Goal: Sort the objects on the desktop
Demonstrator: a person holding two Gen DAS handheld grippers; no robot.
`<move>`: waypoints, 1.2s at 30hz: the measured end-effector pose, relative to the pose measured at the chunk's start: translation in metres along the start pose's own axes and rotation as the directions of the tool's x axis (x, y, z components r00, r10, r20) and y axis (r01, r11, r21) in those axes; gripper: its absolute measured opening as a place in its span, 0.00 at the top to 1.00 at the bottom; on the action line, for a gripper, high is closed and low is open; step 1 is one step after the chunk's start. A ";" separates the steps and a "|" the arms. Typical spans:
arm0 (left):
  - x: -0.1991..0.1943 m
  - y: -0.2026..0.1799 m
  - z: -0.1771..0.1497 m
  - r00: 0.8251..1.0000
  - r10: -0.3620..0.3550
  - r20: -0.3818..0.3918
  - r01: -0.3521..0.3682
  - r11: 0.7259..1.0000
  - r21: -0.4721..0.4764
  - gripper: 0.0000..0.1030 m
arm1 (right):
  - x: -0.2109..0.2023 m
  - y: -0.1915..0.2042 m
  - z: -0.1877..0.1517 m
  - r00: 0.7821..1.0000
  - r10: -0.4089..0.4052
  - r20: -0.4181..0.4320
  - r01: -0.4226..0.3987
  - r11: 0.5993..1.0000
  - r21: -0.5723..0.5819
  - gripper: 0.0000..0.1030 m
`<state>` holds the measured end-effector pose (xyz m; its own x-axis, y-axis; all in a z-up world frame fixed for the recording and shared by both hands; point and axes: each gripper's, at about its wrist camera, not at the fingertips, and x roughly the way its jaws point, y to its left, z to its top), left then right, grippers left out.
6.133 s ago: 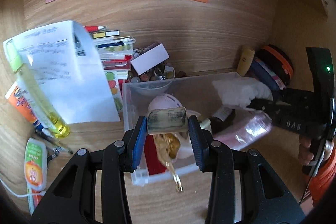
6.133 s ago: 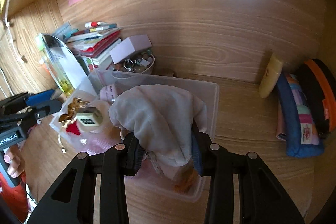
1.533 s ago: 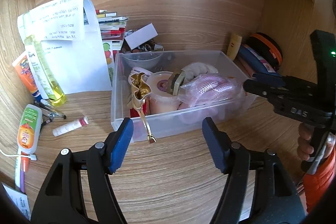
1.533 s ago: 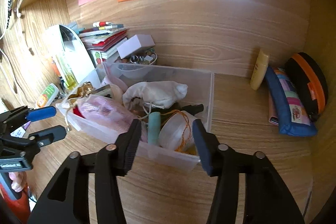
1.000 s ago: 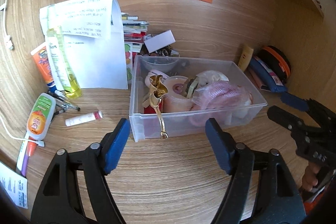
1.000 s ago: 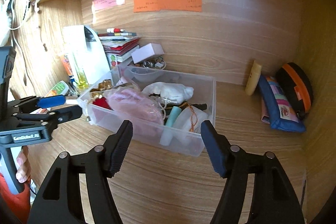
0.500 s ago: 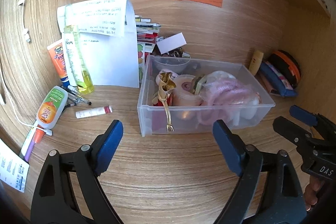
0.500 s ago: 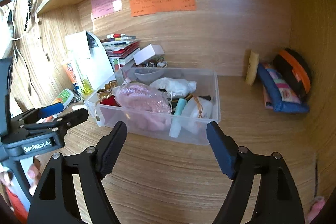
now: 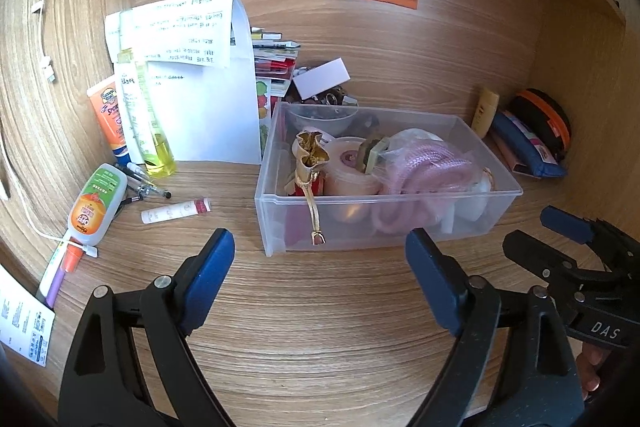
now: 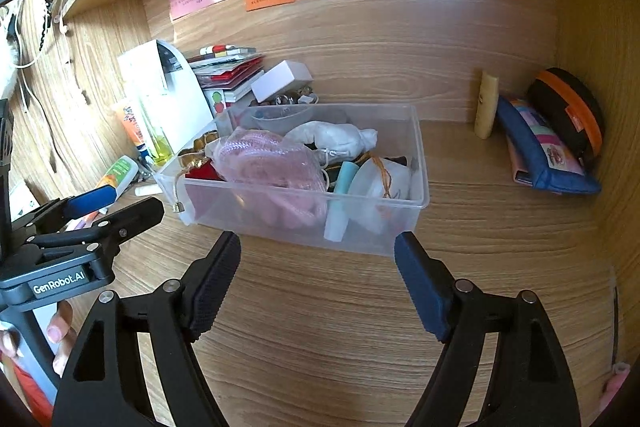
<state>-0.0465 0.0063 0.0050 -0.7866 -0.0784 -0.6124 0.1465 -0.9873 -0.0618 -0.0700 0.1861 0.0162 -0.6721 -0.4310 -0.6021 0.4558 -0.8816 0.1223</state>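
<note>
A clear plastic bin [image 9: 460, 231] stands mid-desk, and shows in the right wrist view [image 10: 418, 151] too. It holds a gold pouch [image 9: 310, 155], a pink mesh bundle [image 9: 424, 167], a white cloth pouch [image 10: 336, 137], a teal tube [image 10: 344, 179] and a round tub [image 9: 348, 167]. My left gripper [image 9: 320, 267] is open and empty, well back from the bin's front. My right gripper [image 10: 318, 263] is open and empty, in front of the bin's near wall. Each gripper shows in the other's view, the right one [image 9: 560, 227] and the left one [image 10: 116, 205].
On the left lie a lip balm stick [image 9: 176, 211], pens [image 9: 148, 183], an orange-label bottle [image 9: 96, 205], a sunscreen tube [image 9: 110, 115], a yellow bottle [image 9: 148, 131] and leaning papers [image 9: 200, 75]. Books [image 9: 276, 63] stand behind. A blue pencil case [image 10: 544, 151] and black-orange case [image 10: 572, 107] sit at right.
Both grippers let go of their items into the bin, opened wide and drew back from it. Over the last second they kept pulling back.
</note>
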 end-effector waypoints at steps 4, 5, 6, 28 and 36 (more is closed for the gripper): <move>-0.001 0.000 0.000 1.000 -0.003 0.002 0.003 1.000 -0.003 0.15 | 0.000 0.001 0.000 1.000 -0.001 -0.001 0.001 1.000 -0.005 0.25; -0.001 0.000 0.001 1.000 -0.002 0.002 0.002 1.000 -0.003 0.15 | 0.000 0.001 0.000 1.000 -0.001 0.000 0.001 1.000 -0.006 0.25; -0.001 0.000 0.001 1.000 -0.002 0.002 0.002 1.000 -0.003 0.15 | -0.001 0.001 0.000 1.000 0.001 0.001 -0.001 1.000 -0.006 0.25; -0.003 0.001 0.000 1.000 0.004 0.013 -0.004 1.000 -0.009 0.15 | -0.004 0.003 0.002 1.000 -0.012 0.011 0.012 0.999 -0.030 0.25; -0.003 -0.002 0.000 1.000 -0.017 0.007 0.017 1.000 0.002 0.15 | -0.003 0.005 0.002 1.000 -0.004 0.008 0.004 0.999 -0.034 0.25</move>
<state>-0.0442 0.0083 0.0066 -0.7929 -0.0623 -0.6061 0.1315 -0.9888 -0.0703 -0.0669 0.1828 0.0199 -0.6782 -0.4291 -0.5966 0.4730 -0.8762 0.0926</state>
